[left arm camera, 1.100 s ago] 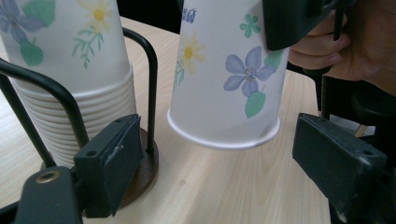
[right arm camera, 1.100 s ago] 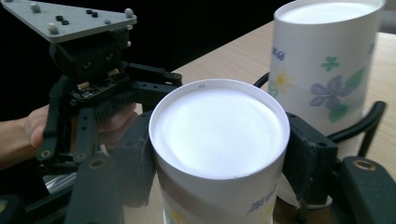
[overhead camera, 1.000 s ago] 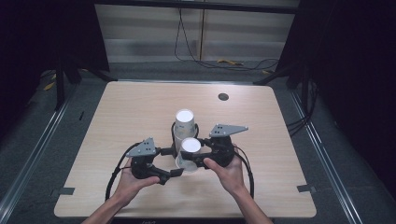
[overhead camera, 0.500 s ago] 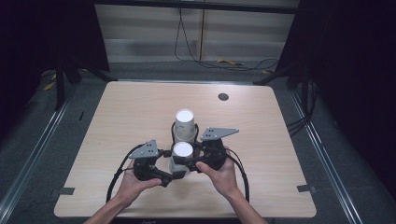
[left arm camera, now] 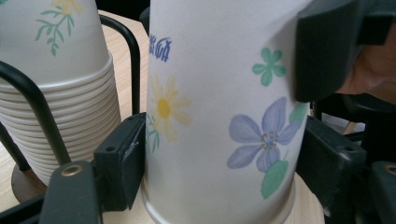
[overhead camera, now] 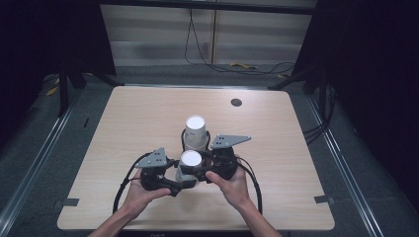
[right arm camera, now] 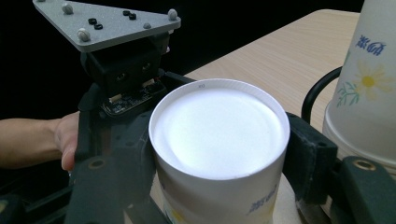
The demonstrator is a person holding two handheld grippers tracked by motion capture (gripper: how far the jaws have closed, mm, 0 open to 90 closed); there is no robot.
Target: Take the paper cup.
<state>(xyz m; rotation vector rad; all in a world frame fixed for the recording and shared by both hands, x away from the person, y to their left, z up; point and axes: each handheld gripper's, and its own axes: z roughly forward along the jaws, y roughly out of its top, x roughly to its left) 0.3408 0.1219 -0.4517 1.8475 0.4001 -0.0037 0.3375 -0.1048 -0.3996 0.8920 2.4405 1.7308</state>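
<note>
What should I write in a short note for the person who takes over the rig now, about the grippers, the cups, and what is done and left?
Right gripper: shut on the single paper cup, upside down on the table.
Left gripper: jaws have just been closing around the same cup near its rim; pads look in contact.
Stack of cups: upside down in a black wire holder, just behind the single cup.
Done: one cup stands apart from the stack, held from both sides.
Left: probably moving this cup to its place; where is not clear.
</note>
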